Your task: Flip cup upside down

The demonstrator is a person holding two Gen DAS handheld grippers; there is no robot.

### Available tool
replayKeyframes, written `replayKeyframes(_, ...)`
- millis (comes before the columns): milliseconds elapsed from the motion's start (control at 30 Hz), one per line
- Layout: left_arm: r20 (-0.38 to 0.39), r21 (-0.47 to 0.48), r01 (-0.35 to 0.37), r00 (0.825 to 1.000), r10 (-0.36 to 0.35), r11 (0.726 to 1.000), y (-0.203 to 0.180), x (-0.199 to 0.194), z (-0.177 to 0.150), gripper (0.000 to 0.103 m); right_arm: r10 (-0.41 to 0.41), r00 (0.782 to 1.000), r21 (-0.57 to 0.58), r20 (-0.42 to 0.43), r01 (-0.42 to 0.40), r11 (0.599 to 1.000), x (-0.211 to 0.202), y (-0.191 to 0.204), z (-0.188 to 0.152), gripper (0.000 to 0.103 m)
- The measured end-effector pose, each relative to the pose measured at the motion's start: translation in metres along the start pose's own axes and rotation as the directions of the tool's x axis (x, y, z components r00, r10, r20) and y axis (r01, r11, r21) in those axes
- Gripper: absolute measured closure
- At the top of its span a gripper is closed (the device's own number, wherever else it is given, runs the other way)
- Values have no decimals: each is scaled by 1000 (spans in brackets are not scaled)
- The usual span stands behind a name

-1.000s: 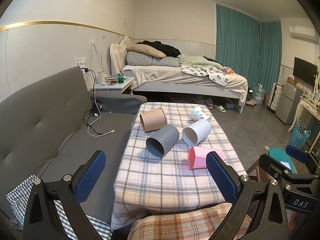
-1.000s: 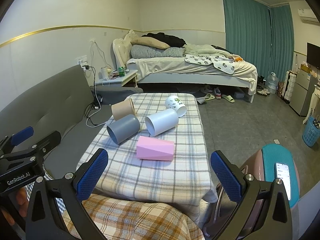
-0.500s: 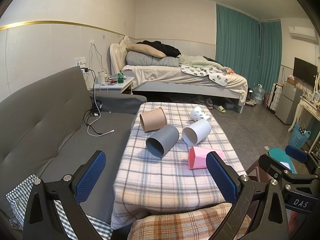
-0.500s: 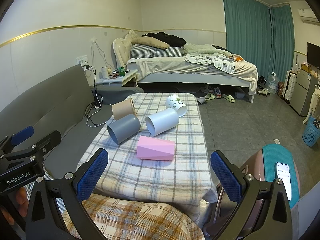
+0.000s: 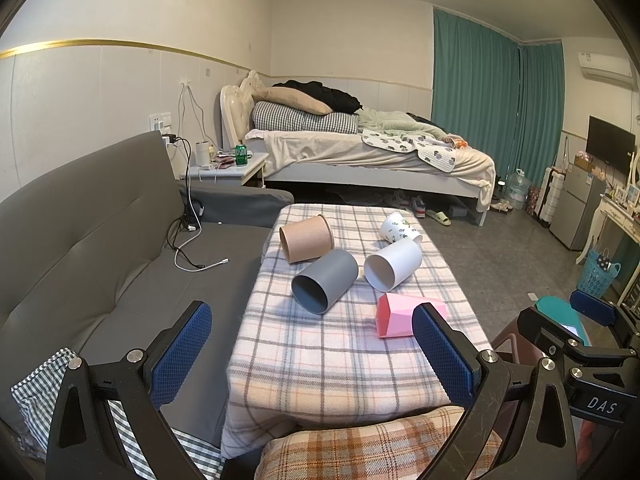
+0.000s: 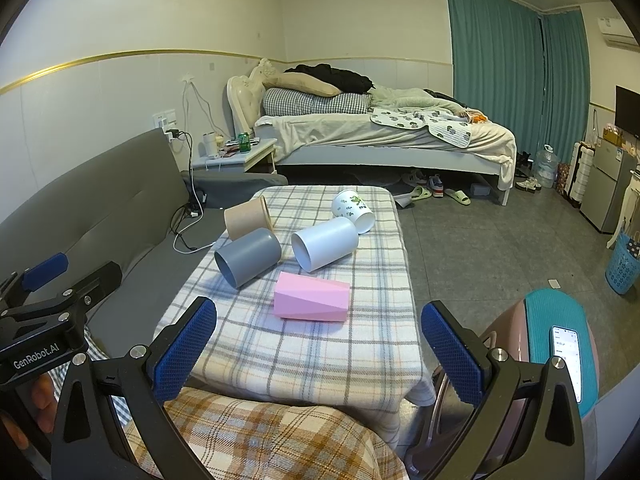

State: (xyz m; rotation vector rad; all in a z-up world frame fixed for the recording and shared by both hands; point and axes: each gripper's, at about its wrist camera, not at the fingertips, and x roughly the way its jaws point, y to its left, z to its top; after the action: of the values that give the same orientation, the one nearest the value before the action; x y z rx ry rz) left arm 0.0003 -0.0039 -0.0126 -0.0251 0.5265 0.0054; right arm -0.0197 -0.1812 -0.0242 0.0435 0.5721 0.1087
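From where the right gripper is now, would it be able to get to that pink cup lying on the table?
Probably yes. The right gripper is open, and the pink cup lies on its side nearest to it, with only bare tablecloth between them. The other cups lie farther back.

- Left wrist view: looks forward and slightly down over the near end of the checked-cloth table, set back from it, sofa at left, bed beyond.
- Right wrist view: same heading, from further right, equally set back, more floor at right.
- Shared: table, sofa, bed, teal curtains.
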Motion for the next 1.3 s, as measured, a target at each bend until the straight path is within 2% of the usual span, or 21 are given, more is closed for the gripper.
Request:
replayKeyframes(433,-38,0,-1,999,1,1000,-2,8,0,0,13,1000,-12,-21,-13,1000,6,2,-1,0)
replayKeyframes(633,-68,6,-13,998,14,1000,-2,20,11,0,35,999,-12,-42,-36,999,19,-2,5,0)
replayKeyframes(767,-93,2,-24,995,24,1000,-3,41,26,0,38,998,-31,-43,-39,999,34,-13,21,0)
replayKeyframes(1033,-143,-15,-70,987,67,997,-9,116,68,0,73,992,-116,-105,-85,990,108,-36,94,0)
replayKeyframes(1167,-164,-23,-95,982,90,995,-12,162,87,0,69,985,-154,-156,-93,984,168,-50,131,0)
replayKeyframes(1300,-195,-21,-111,975,105,994,-17,209,98,0,75,973,-170,-219,-113,979,229,-62,155,0)
